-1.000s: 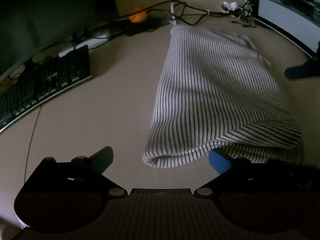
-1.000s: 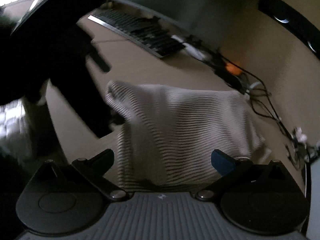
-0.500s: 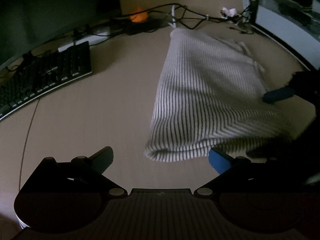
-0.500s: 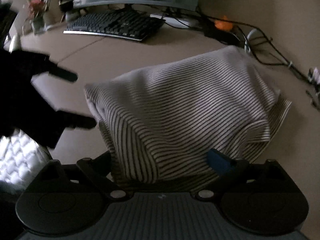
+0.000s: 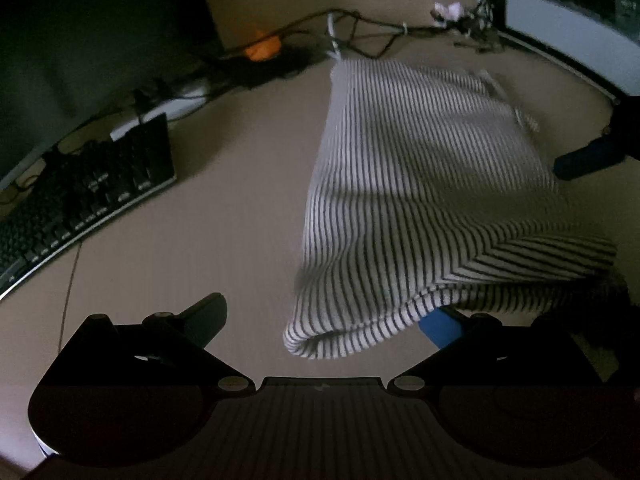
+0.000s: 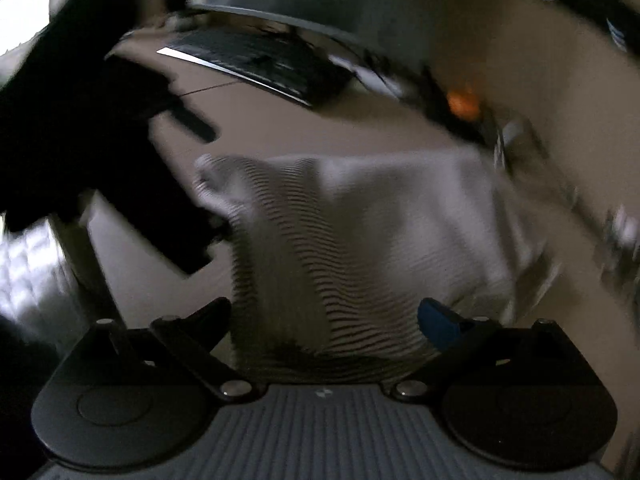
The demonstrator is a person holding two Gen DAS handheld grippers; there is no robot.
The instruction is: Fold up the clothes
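Note:
A white garment with thin dark stripes [image 5: 420, 184] lies folded on the tan desk [image 5: 224, 240], its rounded fold edge nearest me. My left gripper [image 5: 320, 312] is open, and the garment's near corner lies between the fingers, close to the blue-tipped right one. At the garment's right edge, one blue finger [image 5: 584, 160] of my right gripper shows. The right wrist view is blurred: the garment [image 6: 360, 220] fills the space ahead of my open right gripper [image 6: 324, 314], reaching down between its fingers. The left gripper's dark finger [image 6: 192, 122] shows at the garment's left corner.
A black keyboard [image 5: 80, 200] and a dark monitor [image 5: 80, 40] stand at the left. Tangled cables and an orange object [image 5: 262, 46] lie behind the garment. A second screen [image 5: 580, 20] stands at the back right. Bare desk lies between keyboard and garment.
The right gripper has pulled back from over the garment's right side to beside its edge. The right wrist view swung and blurred. The garment's near right fold has spread outward.

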